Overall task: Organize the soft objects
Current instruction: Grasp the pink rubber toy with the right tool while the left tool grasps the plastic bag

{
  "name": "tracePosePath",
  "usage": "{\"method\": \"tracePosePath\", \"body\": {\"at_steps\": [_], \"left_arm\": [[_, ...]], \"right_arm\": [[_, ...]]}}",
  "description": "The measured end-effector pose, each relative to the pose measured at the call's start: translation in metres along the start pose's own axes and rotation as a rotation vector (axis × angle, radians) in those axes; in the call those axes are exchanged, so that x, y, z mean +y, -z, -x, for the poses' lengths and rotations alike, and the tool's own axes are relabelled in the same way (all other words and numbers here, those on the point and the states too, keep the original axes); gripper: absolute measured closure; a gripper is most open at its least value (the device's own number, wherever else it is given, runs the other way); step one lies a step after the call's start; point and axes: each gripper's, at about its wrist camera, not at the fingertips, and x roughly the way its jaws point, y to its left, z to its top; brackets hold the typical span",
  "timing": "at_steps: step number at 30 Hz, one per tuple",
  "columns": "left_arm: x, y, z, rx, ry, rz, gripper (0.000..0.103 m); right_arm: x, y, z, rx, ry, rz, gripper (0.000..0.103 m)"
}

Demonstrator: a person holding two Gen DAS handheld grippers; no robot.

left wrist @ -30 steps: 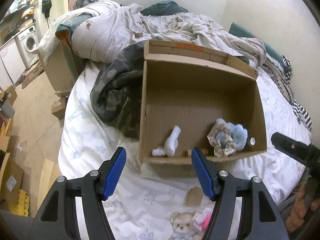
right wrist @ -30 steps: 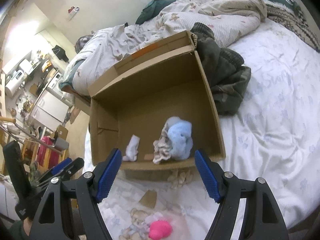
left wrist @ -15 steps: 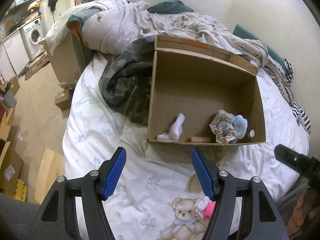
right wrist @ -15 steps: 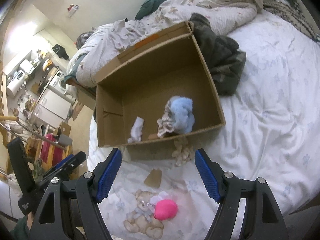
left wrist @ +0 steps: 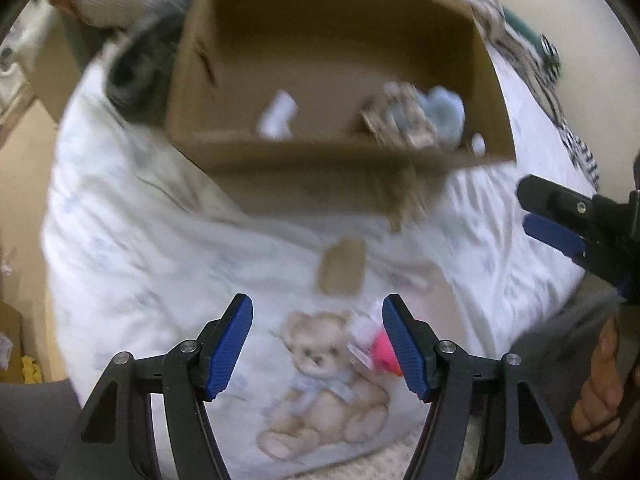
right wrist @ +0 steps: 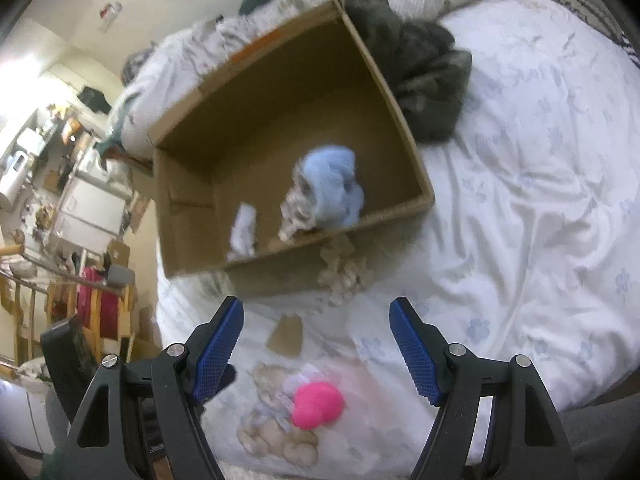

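Both my grippers, left (left wrist: 317, 340) and right (right wrist: 316, 344), spread wide, empty, above the bedsheet (right wrist: 520, 200). Pink soft toy (right wrist: 317, 405) lies loose near me, outside the cardboard box (right wrist: 412, 184); blue plush (right wrist: 336, 188) already inside. Pink one's probably next.

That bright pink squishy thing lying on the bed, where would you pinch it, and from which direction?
Across its rounded middle, coming from above. The pink soft object lies as a low blob on the bedsheet, nothing crowding its sides, so open fingers could probably straddle it. The right gripper hangs open nearby.
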Motion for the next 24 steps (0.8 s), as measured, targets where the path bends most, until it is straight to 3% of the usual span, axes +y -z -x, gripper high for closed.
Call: {"method": "tracePosePath", "body": {"at_steps": [2, 6, 8, 16, 18, 24], "left_arm": [[-0.002, 0.002, -0.008, 0.025, -0.01, -0.003, 0.038], [0.006, -0.002, -0.014, 0.018, -0.102, 0.032, 0.038], [0.011, -0.005, -0.014, 0.014, -0.098, 0.069, 0.038], [0.028, -0.008, 0.001, -0.026, -0.122, 0.121, 0.038], [0.033, -0.008, 0.004, -0.025, -0.122, 0.129, 0.038], [0.029, -0.008, 0.007, -0.032, -0.125, 0.108, 0.038]], "right_arm": [[-0.004, 0.006, -0.011, 0.079, -0.02, -0.002, 0.023], [-0.007, 0.026, -0.038, 0.25, -0.014, 0.022, 0.023], [0.0, 0.036, -0.052, 0.324, -0.012, 0.065, 0.023], [0.023, 0.054, -0.091, 0.447, 0.015, 0.139, 0.029], [0.025, 0.053, -0.096, 0.466, 0.021, 0.153, 0.042], [0.028, 0.056, -0.105, 0.491, 0.05, 0.186, 0.055]]}}
